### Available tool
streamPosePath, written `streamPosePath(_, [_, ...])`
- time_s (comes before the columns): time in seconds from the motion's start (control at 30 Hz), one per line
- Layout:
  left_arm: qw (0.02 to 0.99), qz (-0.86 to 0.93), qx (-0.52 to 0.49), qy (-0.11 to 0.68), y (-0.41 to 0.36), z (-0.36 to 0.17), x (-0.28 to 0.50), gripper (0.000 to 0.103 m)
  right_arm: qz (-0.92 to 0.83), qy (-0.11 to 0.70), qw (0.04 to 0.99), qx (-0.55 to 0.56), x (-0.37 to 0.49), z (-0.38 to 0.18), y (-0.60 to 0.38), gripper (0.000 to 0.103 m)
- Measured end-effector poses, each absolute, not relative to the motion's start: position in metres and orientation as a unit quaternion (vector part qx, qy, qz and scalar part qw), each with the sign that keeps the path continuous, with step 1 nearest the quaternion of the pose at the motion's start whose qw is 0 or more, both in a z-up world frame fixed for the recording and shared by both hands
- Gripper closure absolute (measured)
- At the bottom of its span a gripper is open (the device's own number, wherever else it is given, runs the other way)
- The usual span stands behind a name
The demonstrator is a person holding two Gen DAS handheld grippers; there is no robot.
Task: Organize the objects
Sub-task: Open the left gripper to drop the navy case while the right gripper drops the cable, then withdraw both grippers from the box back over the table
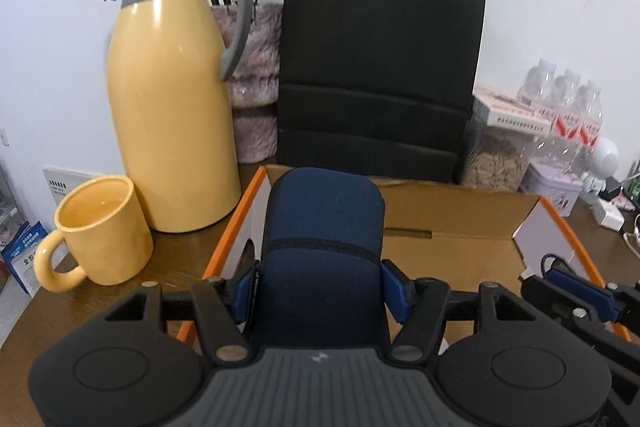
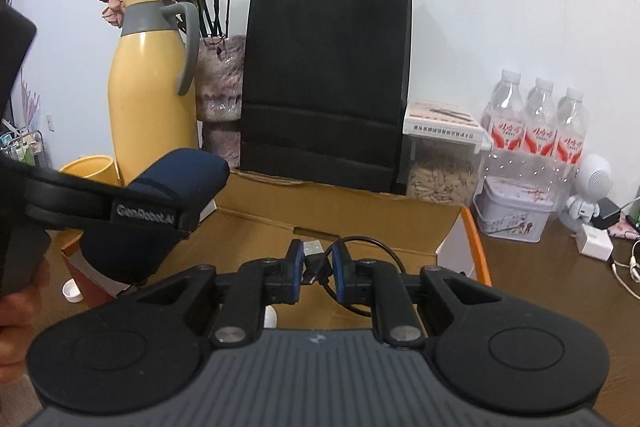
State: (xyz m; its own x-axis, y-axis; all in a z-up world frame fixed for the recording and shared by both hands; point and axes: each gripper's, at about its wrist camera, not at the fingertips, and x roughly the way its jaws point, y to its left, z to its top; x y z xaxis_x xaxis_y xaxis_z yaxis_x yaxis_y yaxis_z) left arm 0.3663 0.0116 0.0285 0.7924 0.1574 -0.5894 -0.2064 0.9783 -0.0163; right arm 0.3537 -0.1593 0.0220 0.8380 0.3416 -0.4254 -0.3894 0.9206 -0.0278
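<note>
My left gripper (image 1: 320, 287) is shut on a dark blue soft pouch (image 1: 324, 227), its blue pads pressing both sides, above the left part of an open cardboard box (image 1: 452, 227) with orange edges. From the right wrist view the same pouch (image 2: 176, 183) hangs at the left over the box (image 2: 360, 211). My right gripper (image 2: 316, 267) is shut on a black USB cable (image 2: 316, 259), its metal plug pointing up between the pads and a loop of cord hanging below. That right gripper (image 1: 560, 287) also shows at the right edge of the left wrist view.
A yellow thermos jug (image 1: 172, 115) and yellow mug (image 1: 100, 231) stand left of the box. Behind it are a black paper bag (image 1: 380, 67), a fuzzy vase of dried roses (image 2: 220, 87), a seed jar (image 2: 444, 175), water bottles (image 2: 536, 135), a tin (image 2: 516, 211) and a white bottle cap (image 2: 72, 291).
</note>
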Motion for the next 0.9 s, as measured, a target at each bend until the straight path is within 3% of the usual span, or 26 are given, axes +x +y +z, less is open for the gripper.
streamPosePath(0.23, [0.947, 0.089, -0.039, 0.307, 0.011, 0.025, 0.368, 0.039, 0.189, 0.217, 0.956, -0.058, 0.356, 0.019, -0.159, 0.085])
streamPosePath(0.27, [0.946, 0.089, -0.039, 0.310, 0.011, 0.025, 0.369, 0.036, 0.188, 0.222, 0.955, -0.060, 0.357, 0.018, -0.159, 0.072])
streamPosePath(0.3, [0.946, 0.090, -0.039, 0.310, 0.011, 0.025, 0.369, 0.027, 0.184, 0.228, 0.954, -0.061, 0.359, 0.017, -0.159, 0.059])
streamPosePath(0.33, [0.946, 0.094, -0.037, 0.309, 0.011, 0.025, 0.369, 0.018, 0.179, 0.230, 0.955, -0.061, 0.360, 0.016, -0.159, 0.030])
streamPosePath(0.37, [0.946, 0.099, -0.034, 0.307, 0.010, 0.026, 0.369, 0.003, 0.175, 0.230, 0.955, -0.062, 0.360, 0.015, -0.159, 0.016])
streamPosePath(0.43, [0.948, 0.107, -0.029, 0.299, 0.009, 0.027, 0.367, 0.000, 0.169, 0.229, 0.956, -0.067, 0.360, 0.014, -0.158, 0.010])
streamPosePath(0.47, [0.948, 0.109, -0.028, 0.298, 0.009, 0.028, 0.366, 0.000, 0.167, 0.230, 0.956, -0.068, 0.360, 0.013, -0.158, 0.001])
streamPosePath(0.9, [0.944, 0.103, -0.020, 0.313, 0.004, 0.026, 0.369, 0.000, 0.165, 0.238, 0.955, -0.066, 0.362, 0.011, -0.158, 0.000])
